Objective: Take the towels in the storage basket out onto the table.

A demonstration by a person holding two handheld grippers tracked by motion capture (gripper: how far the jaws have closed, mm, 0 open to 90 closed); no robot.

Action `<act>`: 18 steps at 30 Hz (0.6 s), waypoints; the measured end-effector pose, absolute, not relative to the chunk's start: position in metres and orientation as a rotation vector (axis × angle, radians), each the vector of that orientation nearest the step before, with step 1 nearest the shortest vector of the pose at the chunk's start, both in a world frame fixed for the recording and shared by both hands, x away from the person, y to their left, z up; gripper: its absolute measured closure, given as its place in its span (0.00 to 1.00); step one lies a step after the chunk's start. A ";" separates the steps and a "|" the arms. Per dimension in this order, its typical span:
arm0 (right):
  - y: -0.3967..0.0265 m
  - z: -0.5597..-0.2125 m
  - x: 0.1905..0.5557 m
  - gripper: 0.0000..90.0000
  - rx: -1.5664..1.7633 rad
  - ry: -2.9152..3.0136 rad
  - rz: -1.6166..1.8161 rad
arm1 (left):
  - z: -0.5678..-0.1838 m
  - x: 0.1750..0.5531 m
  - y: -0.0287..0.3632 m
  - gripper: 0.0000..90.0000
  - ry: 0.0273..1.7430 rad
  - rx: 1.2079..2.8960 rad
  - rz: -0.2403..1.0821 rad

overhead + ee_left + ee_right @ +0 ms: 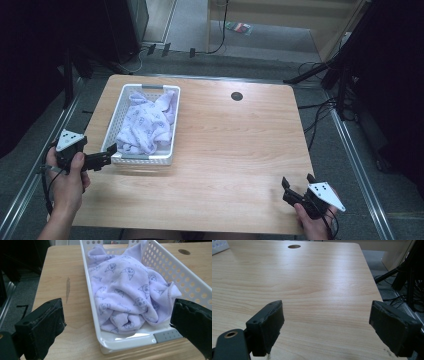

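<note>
The left tool [107,155] hangs with its jaws spread wide and nothing between them, just at the near end of the white perforated basket [171,131]. In the left gripper view the jaws straddle that near end: one pad stands out over bare worktop [57,277] to the side of the basket, the other sits at the basket's far corner, by the grey tab [166,335] on the rim. A crumpled lilac towel [125,295] printed with small animal faces lies inside the basket, heaped towards the near end (one hemmed corner droops at the side wall).

The likely trouble, as I judge it, is in that straddle. If the left tool closes as it stands, it would catch the plastic rim instead of the cloth, and a pull would drag or tip the light basket along the worktop. If it dips in for the towel, a pad could snag the holed wall, or pinch only a loose fold so that the rest trails and hauls the basket up with it.

The right tool [298,189] is also wide and empty, low over bare wood near the front right corner, well apart from the basket, so nothing steadies the basket.
</note>
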State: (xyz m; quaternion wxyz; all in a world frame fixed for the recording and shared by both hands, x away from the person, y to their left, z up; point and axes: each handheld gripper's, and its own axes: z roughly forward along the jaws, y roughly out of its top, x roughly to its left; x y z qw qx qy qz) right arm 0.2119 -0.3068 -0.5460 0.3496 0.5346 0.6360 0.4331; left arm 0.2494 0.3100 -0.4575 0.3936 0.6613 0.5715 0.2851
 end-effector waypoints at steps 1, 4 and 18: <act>-0.307 -0.546 0.212 0.14 1.385 1.650 1.121 | -0.456 0.252 0.308 0.00 1.449 1.693 0.716; -0.306 -0.546 0.212 0.14 1.383 1.651 1.119 | -0.453 0.257 0.305 0.00 1.450 1.717 0.714; -0.306 -0.546 0.211 0.14 1.384 1.643 1.121 | -0.436 0.297 0.289 0.00 1.462 1.879 0.654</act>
